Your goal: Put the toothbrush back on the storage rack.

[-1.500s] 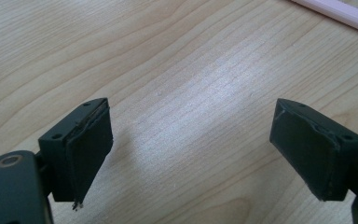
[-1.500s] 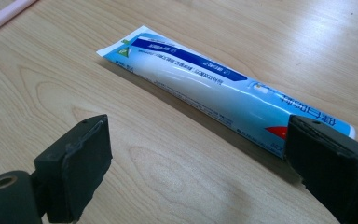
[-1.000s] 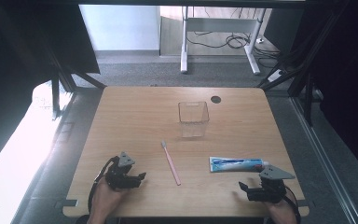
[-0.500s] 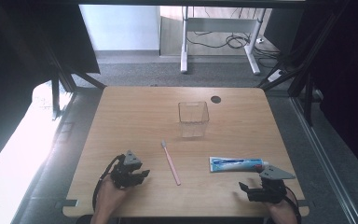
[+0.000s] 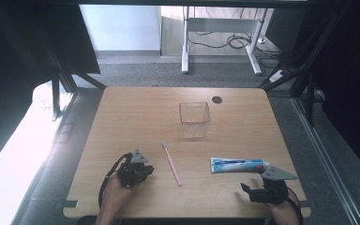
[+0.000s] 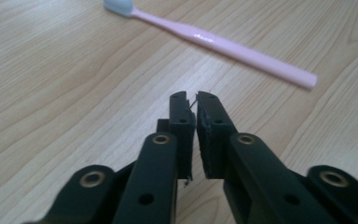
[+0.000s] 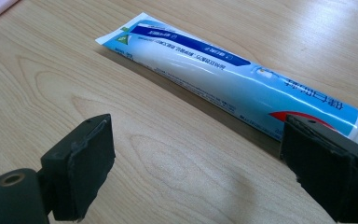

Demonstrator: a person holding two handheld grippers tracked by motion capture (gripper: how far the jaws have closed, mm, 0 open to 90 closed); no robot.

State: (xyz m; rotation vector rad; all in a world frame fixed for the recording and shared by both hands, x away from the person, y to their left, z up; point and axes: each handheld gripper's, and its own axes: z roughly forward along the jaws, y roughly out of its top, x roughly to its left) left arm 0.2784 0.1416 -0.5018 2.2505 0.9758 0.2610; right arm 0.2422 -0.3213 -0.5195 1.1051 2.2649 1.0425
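**Before any pickup: jaws pressed together short of the toothbrush**

While both tools rest near the table's (image 5: 122, 117) front edge, an approach step is judged to be in hand, with nothing gripped. The left gripper (image 6: 192, 100) is seen with its jaws just closed on nothing, pressed together; the pink toothbrush (image 6: 223, 44) lies flat just beyond its tips. The right gripper (image 7: 196, 154) is held spread, the toothpaste tube (image 7: 223, 79) lying just ahead, untouched. A clear plastic cup (image 5: 194, 119) stands upright farther back, mid-table. For a pickup, the left jaws would need to be reopened and brought astride the handle.
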